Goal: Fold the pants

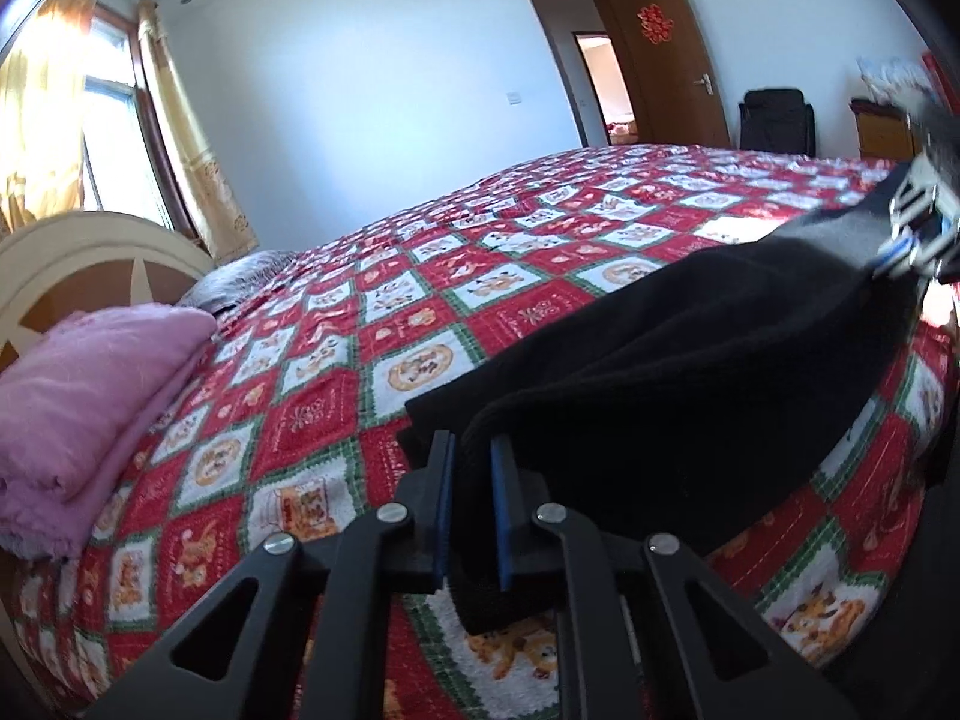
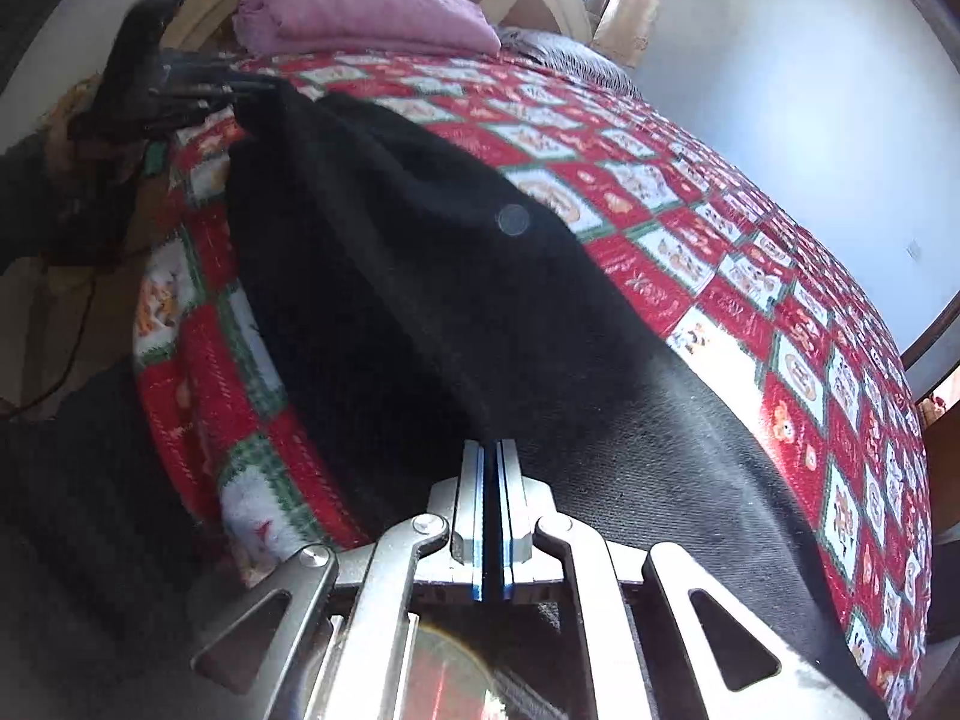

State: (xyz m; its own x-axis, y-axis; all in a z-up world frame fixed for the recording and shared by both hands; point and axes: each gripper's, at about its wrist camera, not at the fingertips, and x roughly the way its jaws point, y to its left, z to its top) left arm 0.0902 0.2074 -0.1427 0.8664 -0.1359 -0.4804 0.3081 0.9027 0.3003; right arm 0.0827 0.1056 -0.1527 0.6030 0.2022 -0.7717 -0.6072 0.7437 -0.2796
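Observation:
Black pants (image 1: 678, 372) lie stretched across the near side of the bed, also seen in the right wrist view (image 2: 420, 276). My left gripper (image 1: 474, 450) is black with blue pads and is shut on one end of the pants, a thick fold of cloth between its jaws. My right gripper (image 2: 495, 450) is silver and is shut on the other end of the pants. Each gripper shows in the other's view, the right one at the far right (image 1: 918, 228) and the left one at the upper left (image 2: 180, 90). The cloth sags between them, a little above the cover.
The bed has a red, white and green patterned quilt (image 1: 372, 312). A folded pink blanket (image 1: 90, 396) lies by the cream headboard (image 1: 72, 240). A window with curtains (image 1: 54, 114) is on the left. A brown door (image 1: 666, 54) and a dark chair (image 1: 774, 120) stand beyond the bed.

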